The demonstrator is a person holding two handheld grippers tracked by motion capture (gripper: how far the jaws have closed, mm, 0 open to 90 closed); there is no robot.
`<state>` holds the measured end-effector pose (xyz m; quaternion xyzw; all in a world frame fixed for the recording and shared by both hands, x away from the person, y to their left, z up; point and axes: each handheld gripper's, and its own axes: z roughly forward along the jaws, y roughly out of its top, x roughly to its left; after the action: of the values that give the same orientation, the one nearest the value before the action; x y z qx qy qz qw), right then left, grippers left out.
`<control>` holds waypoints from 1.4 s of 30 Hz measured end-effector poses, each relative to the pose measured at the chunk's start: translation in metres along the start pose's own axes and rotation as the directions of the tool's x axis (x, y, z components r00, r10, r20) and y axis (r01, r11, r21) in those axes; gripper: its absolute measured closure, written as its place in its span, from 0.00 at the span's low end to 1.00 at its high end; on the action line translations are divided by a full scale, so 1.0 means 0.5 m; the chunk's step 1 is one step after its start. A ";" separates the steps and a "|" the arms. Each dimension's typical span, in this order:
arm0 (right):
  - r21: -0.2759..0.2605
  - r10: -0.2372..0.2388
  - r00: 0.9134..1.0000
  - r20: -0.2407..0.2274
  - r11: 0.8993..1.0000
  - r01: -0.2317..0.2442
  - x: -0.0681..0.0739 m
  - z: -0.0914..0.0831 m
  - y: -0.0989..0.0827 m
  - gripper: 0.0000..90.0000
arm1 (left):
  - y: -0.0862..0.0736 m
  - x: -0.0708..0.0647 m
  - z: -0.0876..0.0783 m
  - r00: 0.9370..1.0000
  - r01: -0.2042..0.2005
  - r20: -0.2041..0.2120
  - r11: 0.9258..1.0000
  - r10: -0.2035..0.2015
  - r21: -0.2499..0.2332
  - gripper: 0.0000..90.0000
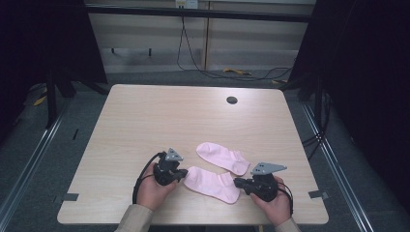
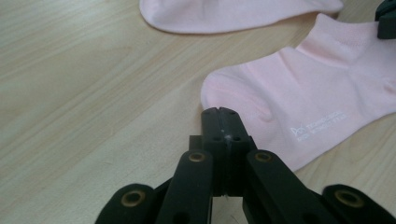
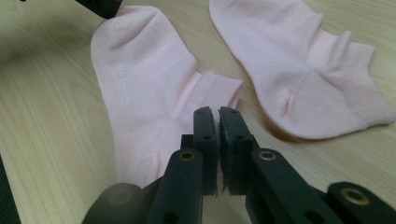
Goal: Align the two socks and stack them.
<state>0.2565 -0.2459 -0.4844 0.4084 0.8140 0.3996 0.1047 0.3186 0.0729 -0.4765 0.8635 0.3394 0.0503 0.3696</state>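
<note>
**Two grippers at the ends of the near pink sock**

On the table (image 1: pixel 145 116), near its front edge, the left gripper (image 1: pixel 181 175) lies low in the person's left hand (image 1: pixel 153 191). Its jaws are pressed together, with their tips at the toe end of the near sock (image 1: pixel 212 184); whether fabric is caught between them cannot be told. The near sock lies flat, parallel to the front edge, white lettering facing up. Just behind it, closer to the table's centre, lies the far sock (image 1: pixel 223 157), apart from both grippers. At the near sock's cuff end, the right gripper (image 1: pixel 239 183) rests in the right hand (image 1: pixel 276 205), its jaws nearly together with a narrow slit visible, tips over the cuff.
</note>
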 end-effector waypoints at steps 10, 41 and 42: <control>-0.025 0.011 1.000 -0.011 1.000 -0.012 -0.001 -0.008 0.003 0.95 | 0.007 0.001 -0.009 1.000 0.015 0.009 0.999 -0.015 -0.029 1.00; -0.113 0.040 0.998 -0.046 0.993 -0.045 -0.029 -0.034 0.030 0.96 | 0.054 0.003 -0.020 1.000 0.017 0.002 0.998 -0.017 -0.065 1.00; -0.113 0.039 0.998 -0.045 0.993 -0.044 -0.029 -0.034 0.031 0.96 | 0.055 0.004 -0.019 1.000 0.016 0.003 0.998 -0.016 -0.066 1.00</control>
<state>0.2663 -0.2610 -0.4641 0.4100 0.7833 0.4560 0.1021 0.3317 0.0664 -0.4514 0.8482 0.3438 0.0574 0.3989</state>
